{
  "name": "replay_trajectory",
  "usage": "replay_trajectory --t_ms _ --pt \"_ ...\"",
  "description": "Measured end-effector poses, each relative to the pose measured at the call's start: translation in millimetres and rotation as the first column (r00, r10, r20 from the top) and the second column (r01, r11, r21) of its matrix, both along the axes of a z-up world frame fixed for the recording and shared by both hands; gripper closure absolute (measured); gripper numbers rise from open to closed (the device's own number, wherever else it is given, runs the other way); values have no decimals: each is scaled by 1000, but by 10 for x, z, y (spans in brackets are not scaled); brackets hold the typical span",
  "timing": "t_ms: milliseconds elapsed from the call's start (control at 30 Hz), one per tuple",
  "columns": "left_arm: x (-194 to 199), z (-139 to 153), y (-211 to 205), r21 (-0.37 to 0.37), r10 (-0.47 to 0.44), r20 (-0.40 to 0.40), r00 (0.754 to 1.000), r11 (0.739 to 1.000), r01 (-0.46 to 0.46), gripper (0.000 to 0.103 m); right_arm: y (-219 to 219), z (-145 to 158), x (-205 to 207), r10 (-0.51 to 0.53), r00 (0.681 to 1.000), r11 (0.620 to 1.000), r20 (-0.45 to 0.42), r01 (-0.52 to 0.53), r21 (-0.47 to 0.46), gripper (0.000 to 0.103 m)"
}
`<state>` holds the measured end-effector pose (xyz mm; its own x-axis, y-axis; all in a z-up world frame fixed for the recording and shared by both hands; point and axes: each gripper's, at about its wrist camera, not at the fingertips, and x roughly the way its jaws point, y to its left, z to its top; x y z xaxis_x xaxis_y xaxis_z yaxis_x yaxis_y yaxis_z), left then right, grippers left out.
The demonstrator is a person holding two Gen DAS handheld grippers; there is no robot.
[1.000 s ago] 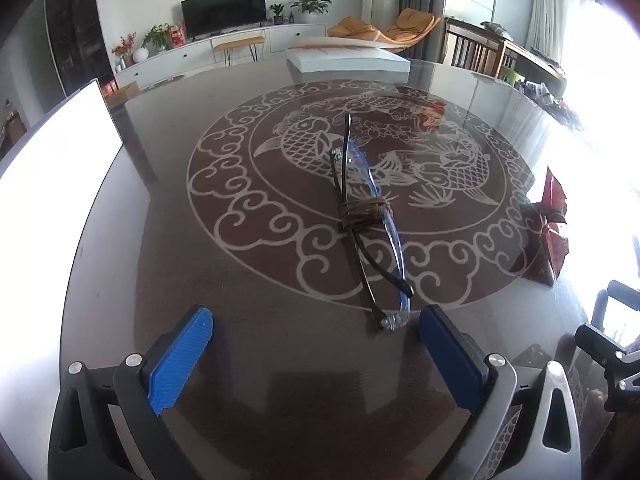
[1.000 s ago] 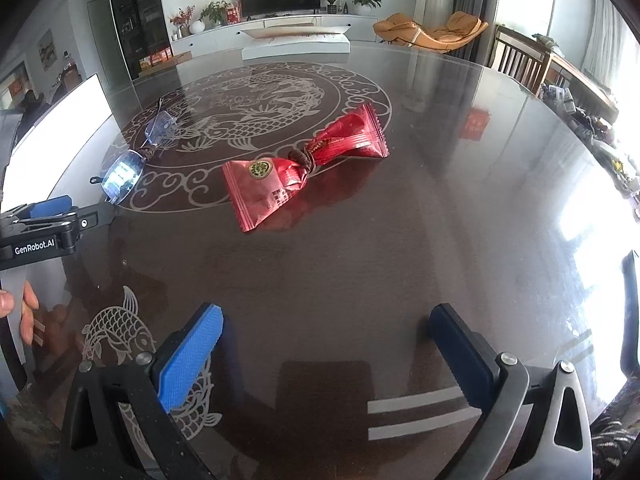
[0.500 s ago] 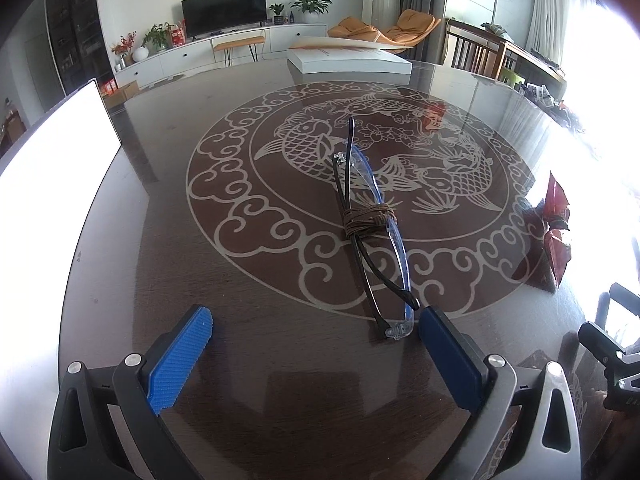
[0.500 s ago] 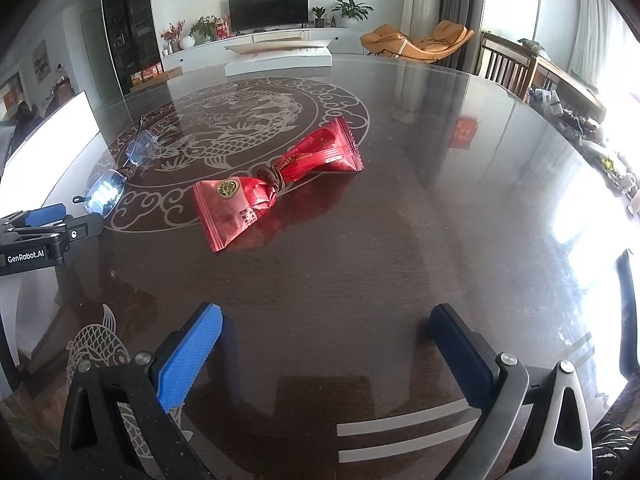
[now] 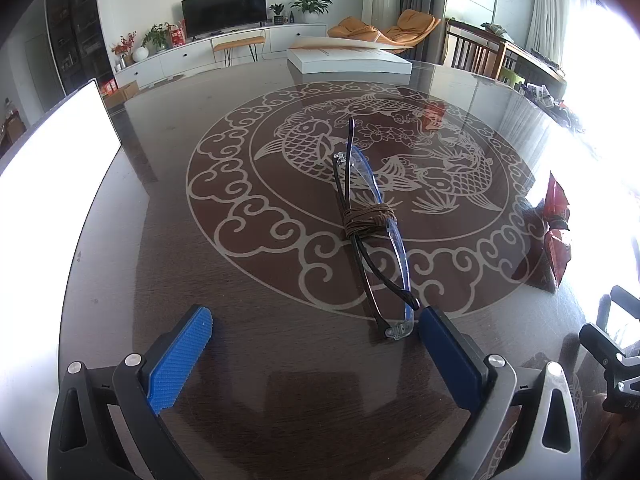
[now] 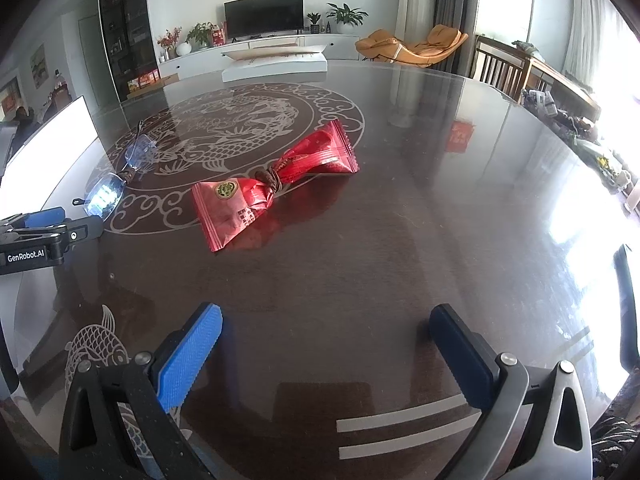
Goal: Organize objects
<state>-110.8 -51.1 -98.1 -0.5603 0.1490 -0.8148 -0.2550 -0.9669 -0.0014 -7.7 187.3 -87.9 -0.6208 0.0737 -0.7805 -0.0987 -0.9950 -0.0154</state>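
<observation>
Folded blue-framed glasses (image 5: 370,224), bound at the middle with brown cord, lie on the dark round table (image 5: 240,280). My left gripper (image 5: 316,330) is open just short of them, its right pad beside the near hinge. The glasses (image 6: 116,176) also show in the right wrist view, with the left gripper (image 6: 44,228) behind them. Two red snack packets tied together with brown cord (image 6: 276,184) lie ahead of my open right gripper (image 6: 326,330), which holds nothing. In the left wrist view the packets (image 5: 554,232) sit at the right edge.
A white flat box (image 5: 348,60) rests at the table's far side. A bright white panel (image 5: 52,160) stands along the left edge. Chairs (image 6: 500,64) and a cluttered side table (image 6: 560,100) stand beyond the right rim.
The left gripper has crept slightly forward toward the glasses' near end. The right gripper has pulled back a little, so the red packets sit slightly farther and more central in its view.
</observation>
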Motion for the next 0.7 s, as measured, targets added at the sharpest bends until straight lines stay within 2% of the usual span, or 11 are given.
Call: replay_trajectory --t_ms 700 --pt "-5 -3 2 0 0 0 1000 1000 0 0 8 8 16 2 1000 1000 -4 -2 -1 0"
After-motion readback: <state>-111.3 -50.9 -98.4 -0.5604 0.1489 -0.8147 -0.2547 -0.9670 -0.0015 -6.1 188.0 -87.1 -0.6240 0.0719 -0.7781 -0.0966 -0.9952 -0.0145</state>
